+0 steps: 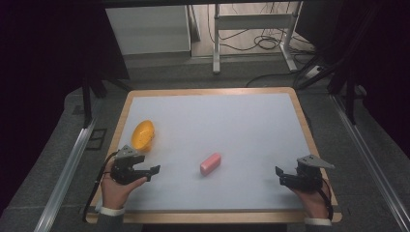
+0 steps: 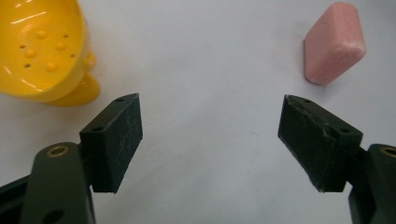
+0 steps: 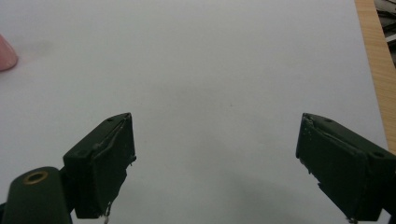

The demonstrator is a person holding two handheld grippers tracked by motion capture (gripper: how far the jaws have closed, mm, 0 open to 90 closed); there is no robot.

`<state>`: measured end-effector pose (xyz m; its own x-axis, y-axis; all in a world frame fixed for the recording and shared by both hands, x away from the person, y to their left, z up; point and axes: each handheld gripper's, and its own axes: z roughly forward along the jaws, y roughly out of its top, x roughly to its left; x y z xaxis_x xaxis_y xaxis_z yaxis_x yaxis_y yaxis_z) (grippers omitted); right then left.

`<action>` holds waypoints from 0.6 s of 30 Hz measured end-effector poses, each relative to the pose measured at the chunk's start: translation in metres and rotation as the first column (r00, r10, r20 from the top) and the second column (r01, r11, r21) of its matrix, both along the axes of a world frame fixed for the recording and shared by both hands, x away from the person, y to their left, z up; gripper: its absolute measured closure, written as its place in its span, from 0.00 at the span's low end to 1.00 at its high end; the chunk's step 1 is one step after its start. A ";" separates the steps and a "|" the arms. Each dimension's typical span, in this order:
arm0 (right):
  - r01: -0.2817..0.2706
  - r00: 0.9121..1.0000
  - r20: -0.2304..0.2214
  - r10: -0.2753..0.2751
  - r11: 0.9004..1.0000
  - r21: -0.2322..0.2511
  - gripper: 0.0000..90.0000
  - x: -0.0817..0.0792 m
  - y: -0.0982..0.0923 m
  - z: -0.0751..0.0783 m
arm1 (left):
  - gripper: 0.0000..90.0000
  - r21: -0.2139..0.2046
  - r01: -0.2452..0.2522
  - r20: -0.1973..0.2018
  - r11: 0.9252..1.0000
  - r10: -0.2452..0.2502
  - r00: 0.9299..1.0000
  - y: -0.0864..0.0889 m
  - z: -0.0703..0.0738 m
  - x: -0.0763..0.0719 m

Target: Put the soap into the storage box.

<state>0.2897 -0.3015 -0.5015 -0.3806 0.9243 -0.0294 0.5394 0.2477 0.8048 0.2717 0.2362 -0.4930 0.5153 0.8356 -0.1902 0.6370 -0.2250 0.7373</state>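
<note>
Desk (image 1: 212, 99): white top with a wooden rim.

Yellow dish (image 1: 143, 134): oval, with raised bumps and small holes in its bottom, standing near the left edge of the desk, about midway along it.

Pink soap bar (image 1: 211, 164): lying flat toward the near edge, a little left of the middle, well apart from the dish.

Left claw (image 1: 153, 170): held in a hand (image 1: 117, 188) at the near left corner, just in front of the dish, pointing toward the soap. Jaws wide, nothing between them; the left gripper view has bare desk in the gap, the dish up at the left, the soap up at the right.

Right claw (image 1: 279, 174): held in the other hand (image 1: 314, 198) at the near right corner, pointing leftward toward the soap. Jaws wide, bare desk between them.
</note>
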 end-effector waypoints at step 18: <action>0.028 1.000 -0.008 -0.028 1.000 0.013 0.13 -0.001 -0.006 0.001 | 0.25 0.066 0.077 -0.006 0.995 -0.076 0.997 -0.034 0.019 0.010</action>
